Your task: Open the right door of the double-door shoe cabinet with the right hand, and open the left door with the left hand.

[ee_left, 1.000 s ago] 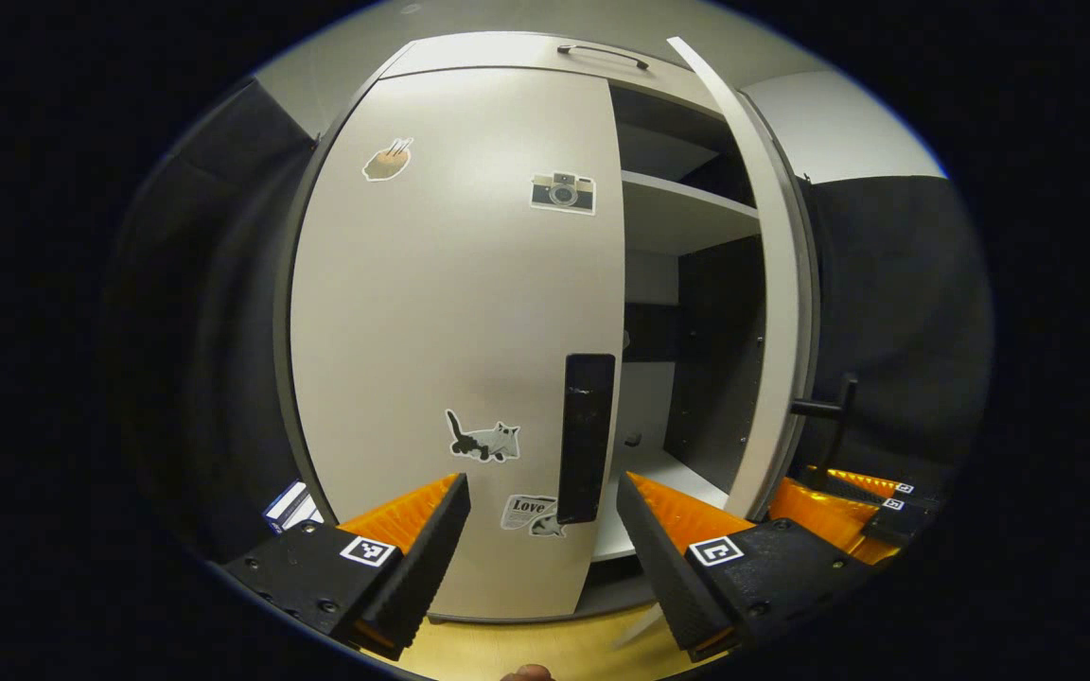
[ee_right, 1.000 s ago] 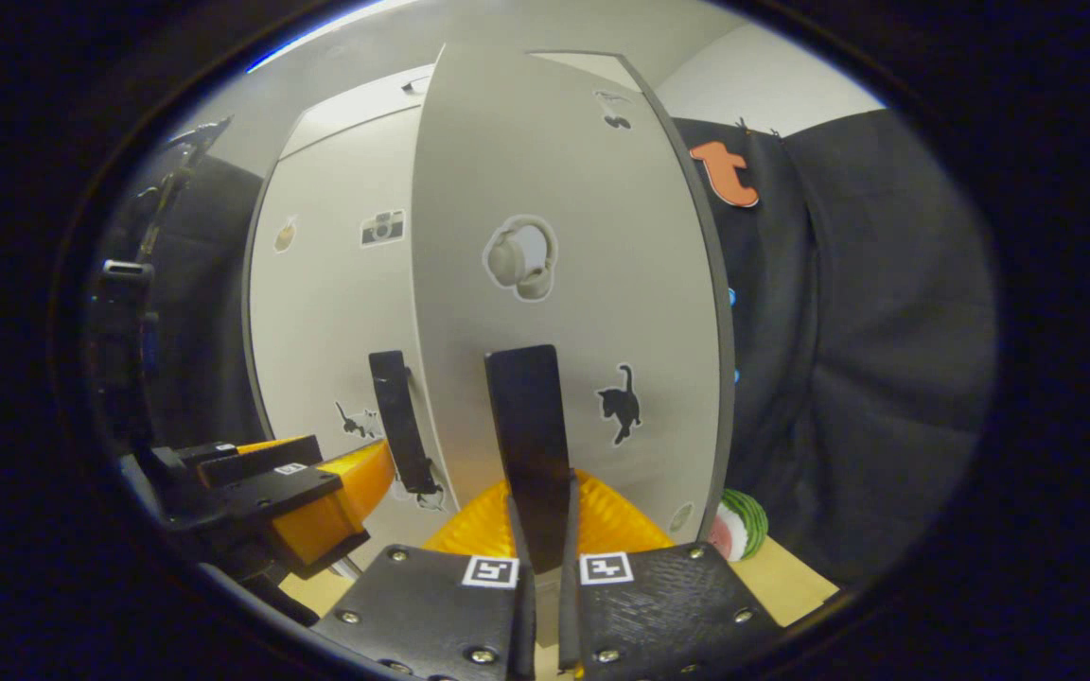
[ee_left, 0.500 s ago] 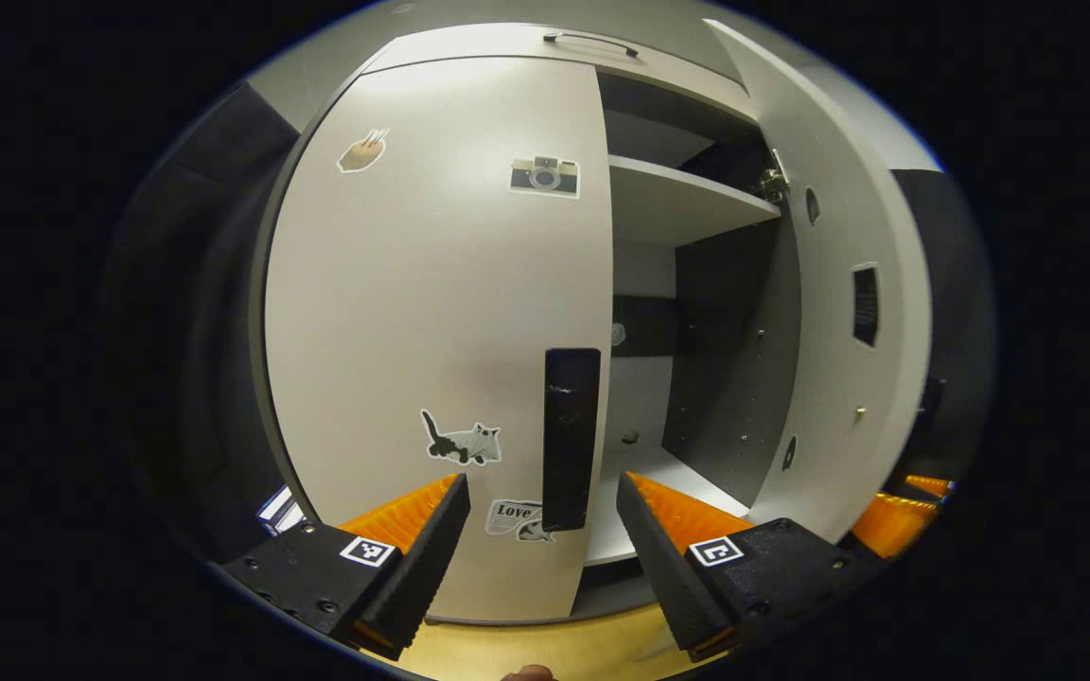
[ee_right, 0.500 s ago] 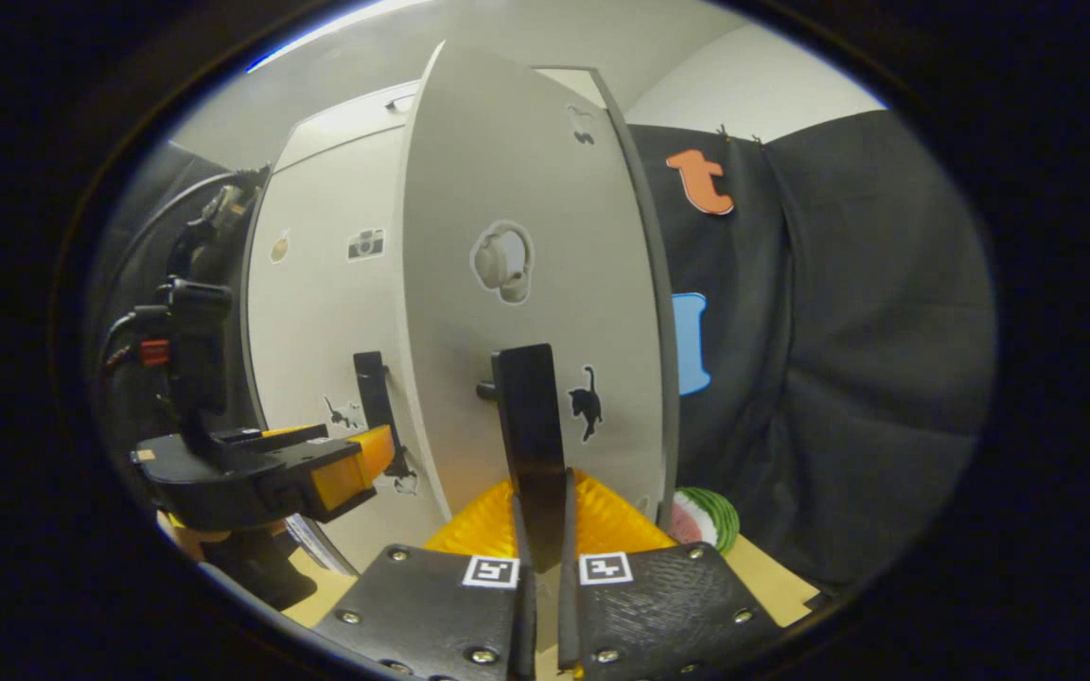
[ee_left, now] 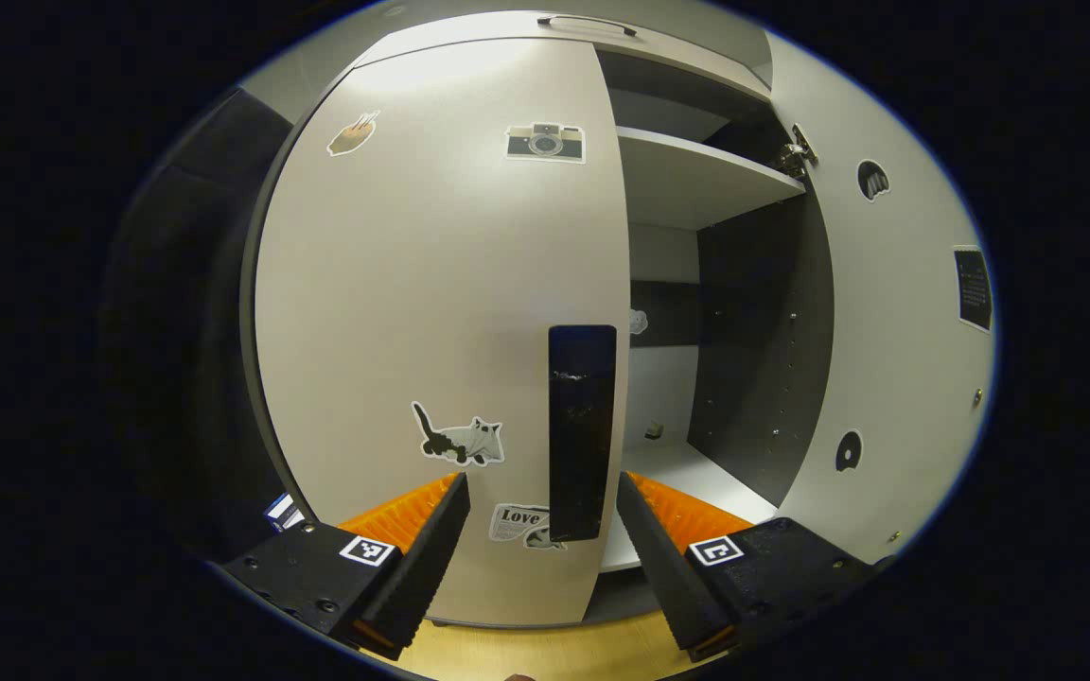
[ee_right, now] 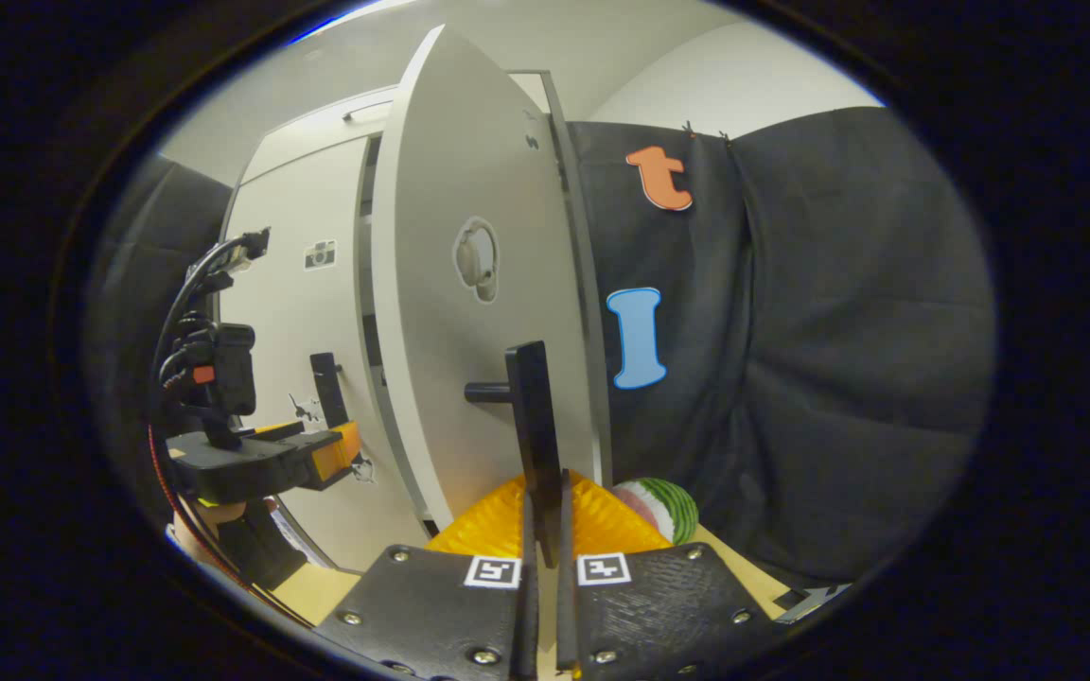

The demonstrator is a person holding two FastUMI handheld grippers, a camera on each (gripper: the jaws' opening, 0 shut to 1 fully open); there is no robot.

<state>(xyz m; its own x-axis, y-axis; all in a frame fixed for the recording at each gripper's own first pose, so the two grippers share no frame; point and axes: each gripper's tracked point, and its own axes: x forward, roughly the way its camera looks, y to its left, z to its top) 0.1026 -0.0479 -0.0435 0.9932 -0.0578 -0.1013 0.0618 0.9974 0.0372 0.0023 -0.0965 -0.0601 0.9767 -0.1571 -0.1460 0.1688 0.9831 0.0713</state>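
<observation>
Progress over the last second was all on the right door: it had swung from roughly edge-on to well open, so that in the left gripper view its inner face stood wide to the right and the shelf and floor of the cabinet lay exposed. The right gripper stayed clamped narrowly on the right door's handle, both fingers pressed against the black bar. Judging by the angle, the first half of the task looked nearly complete.

The left door remained closed, flush with the cabinet front. The left gripper had crept a little closer to the left door's handle, which now stood between its fingers but apart from both; the jaws were wide and held nothing. In the right gripper view the left gripper appeared farther off, just before that handle.

The likely next step was to close the left fingers on the bar and pull, swinging the door leftward on its hinge. One risk was a grip too low on the bar, which could slip off.
</observation>
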